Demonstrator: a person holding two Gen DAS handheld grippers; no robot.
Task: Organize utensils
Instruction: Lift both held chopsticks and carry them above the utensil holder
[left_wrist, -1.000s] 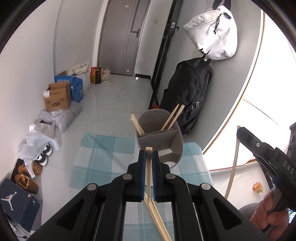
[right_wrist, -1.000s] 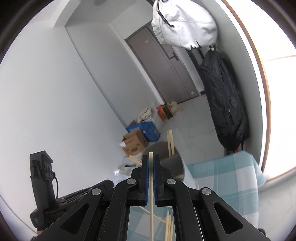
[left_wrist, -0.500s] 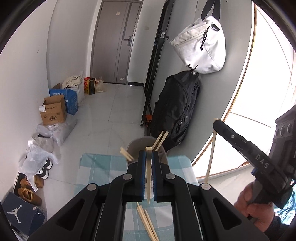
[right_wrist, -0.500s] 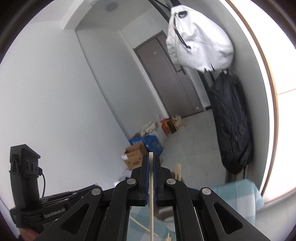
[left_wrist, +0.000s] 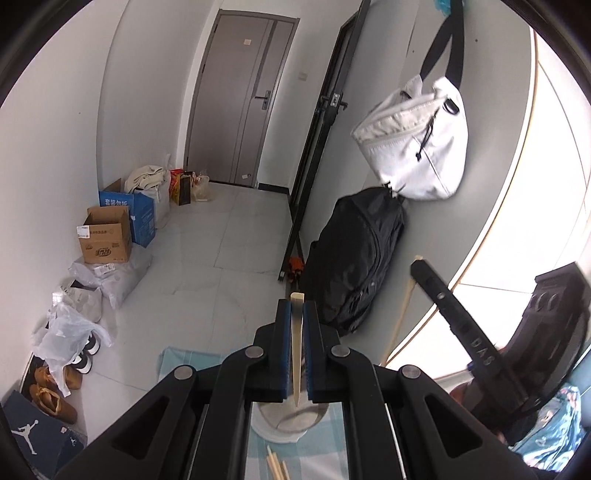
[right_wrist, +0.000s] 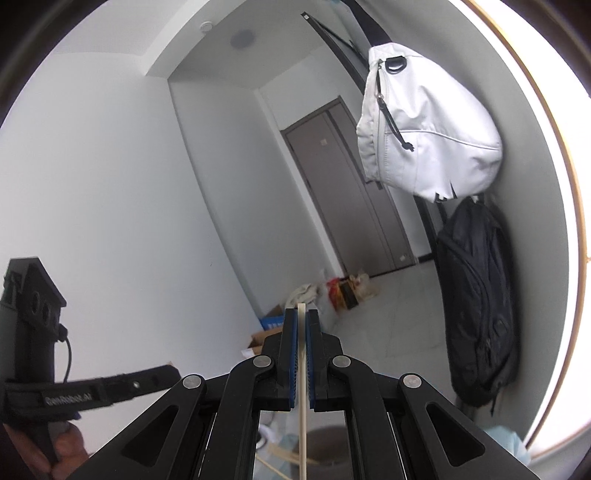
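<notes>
left claw (left_wrist: 296, 317): clamped on a chopstick (left_wrist: 296, 347), blue pads pressed to both sides; stick held upright, blunt end poking above the tips, thin end hanging over the holder below.
right claw (right_wrist: 301, 325): clamped on a second chopstick (right_wrist: 302, 387), held upright, top just past the tips, shaft running down out of frame.
right claw from left view: seen at right (left_wrist: 424, 269), raised, its chopstick hanging below it.
left claw from right view: seen at lower left (right_wrist: 162, 373), raised beside the right one, well apart.
holder (left_wrist: 288, 421): grey round utensil holder on the bench, directly under the left claw, mostly hidden by the claw body; contents cannot be told.
loose chopsticks (left_wrist: 275, 465): a few left lying on the bench, just in front of the holder.
bench (left_wrist: 177, 360): covered with teal checked cloth.
background: white bag (left_wrist: 413, 147) hung above black backpack (left_wrist: 354, 258) on the wall; cardboard box (left_wrist: 105, 240) and shoes (left_wrist: 51, 391) on the floor along the left wall; grey door (left_wrist: 236, 103) at the back.
</notes>
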